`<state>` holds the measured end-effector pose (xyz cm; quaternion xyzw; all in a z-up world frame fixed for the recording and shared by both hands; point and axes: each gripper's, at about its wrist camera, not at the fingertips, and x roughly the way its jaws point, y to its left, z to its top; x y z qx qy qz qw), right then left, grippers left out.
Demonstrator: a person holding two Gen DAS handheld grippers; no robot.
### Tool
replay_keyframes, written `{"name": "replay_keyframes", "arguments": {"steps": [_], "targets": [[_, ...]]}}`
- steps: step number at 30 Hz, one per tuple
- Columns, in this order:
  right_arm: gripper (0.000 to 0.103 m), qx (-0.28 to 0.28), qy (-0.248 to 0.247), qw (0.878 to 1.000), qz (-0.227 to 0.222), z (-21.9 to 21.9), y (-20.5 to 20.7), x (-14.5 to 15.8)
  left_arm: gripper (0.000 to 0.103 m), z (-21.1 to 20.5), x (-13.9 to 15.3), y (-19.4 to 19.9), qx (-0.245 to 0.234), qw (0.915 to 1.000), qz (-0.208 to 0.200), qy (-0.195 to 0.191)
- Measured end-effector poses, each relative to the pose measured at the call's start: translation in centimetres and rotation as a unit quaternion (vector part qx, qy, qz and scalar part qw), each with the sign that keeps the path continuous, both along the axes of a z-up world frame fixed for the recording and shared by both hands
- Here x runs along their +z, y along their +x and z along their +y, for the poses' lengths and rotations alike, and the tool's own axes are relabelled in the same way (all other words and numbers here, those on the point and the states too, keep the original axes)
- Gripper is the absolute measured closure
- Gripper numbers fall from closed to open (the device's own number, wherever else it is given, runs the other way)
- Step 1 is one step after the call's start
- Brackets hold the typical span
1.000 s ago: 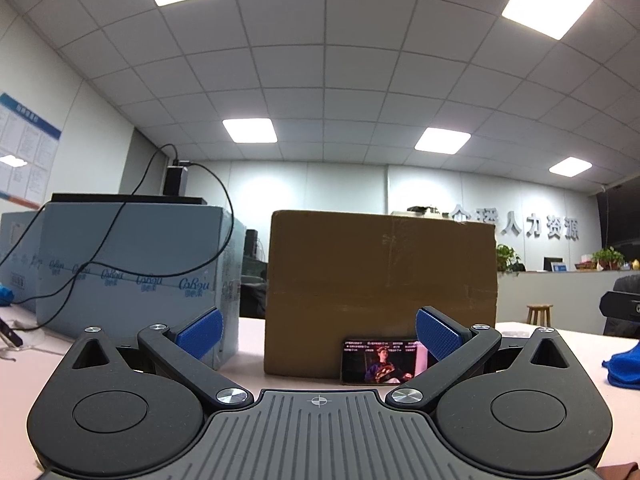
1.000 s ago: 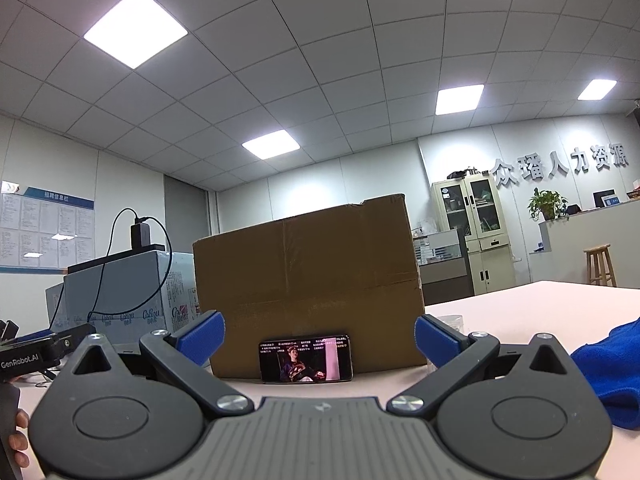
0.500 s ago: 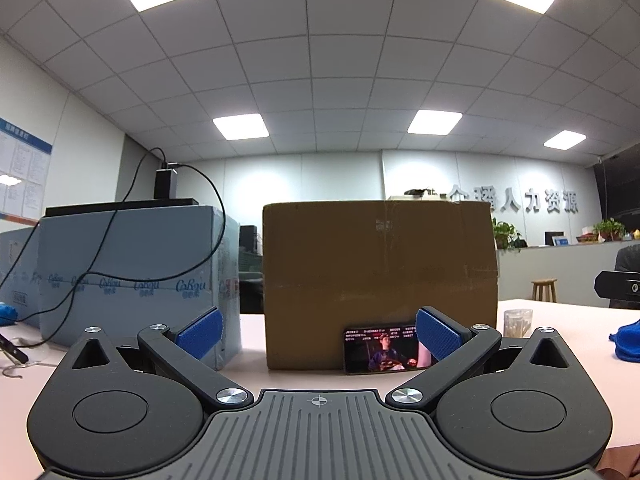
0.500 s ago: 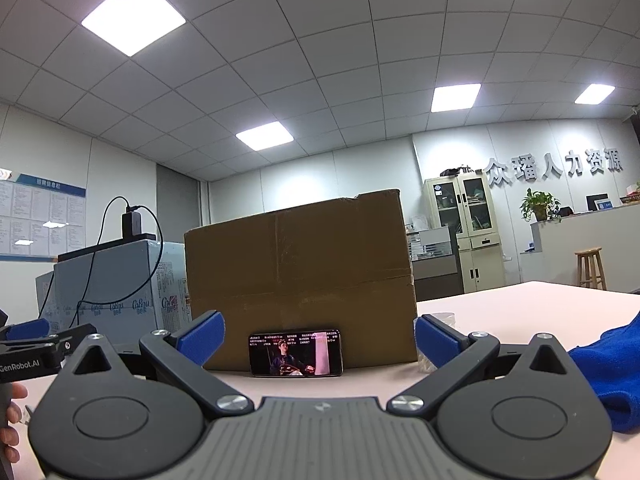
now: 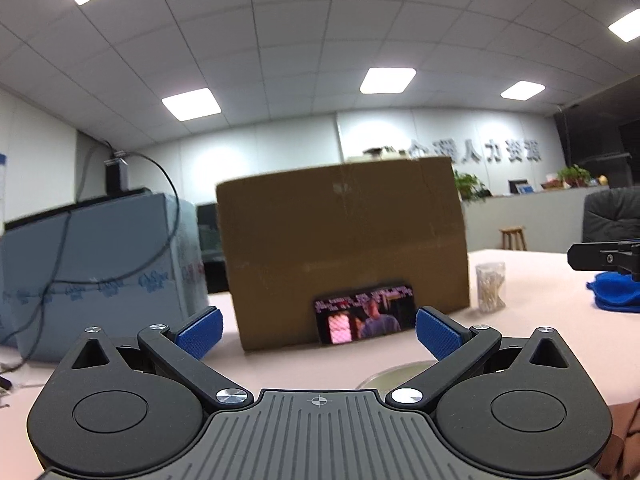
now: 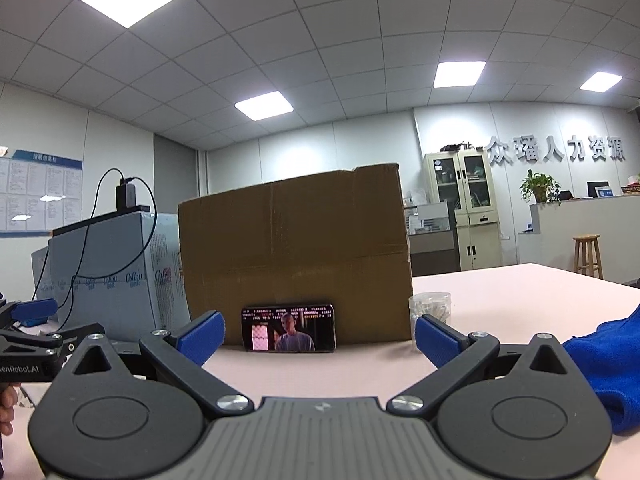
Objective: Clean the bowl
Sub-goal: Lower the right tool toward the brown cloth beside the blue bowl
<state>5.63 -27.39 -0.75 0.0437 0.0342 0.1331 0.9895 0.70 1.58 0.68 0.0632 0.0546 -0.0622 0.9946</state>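
Left wrist view: left gripper (image 5: 318, 330) has both fingers spread wide, nothing between them. Low and just right of its centre, a curved metallic rim (image 5: 394, 374) peeks over the body; I'd guess that's the bowl, but too little shows to be sure. Blue cloth (image 5: 614, 290) lies far right on the table (image 5: 532, 292), under the other gripper's tip. Straight ahead: cardboard box (image 5: 344, 248) with a phone (image 5: 366, 320) propped on it, and a jar of swabs (image 5: 490, 286) right of the box. Right gripper (image 6: 320, 338) is also spread, empty, with the cloth just to its right, not touching. Progress, my read: nothing started. Cloth not picked up, bowl not held, no wiping.
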Motion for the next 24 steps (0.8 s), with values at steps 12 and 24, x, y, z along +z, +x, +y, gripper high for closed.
{"name": "replay_keyframes", "arguments": {"steps": [12,24], "targets": [[0.000,0.087,-0.086,0.990,0.066,0.6,0.9,-0.1,0.000,4.3,-2.3,0.5,-0.020,0.9956,0.050,-0.077],[0.000,0.216,-0.178,0.951,0.133,2.8,0.5,-0.9,0.000,7.3,-3.1,-2.0,-0.030,0.9946,0.048,-0.087]]}}
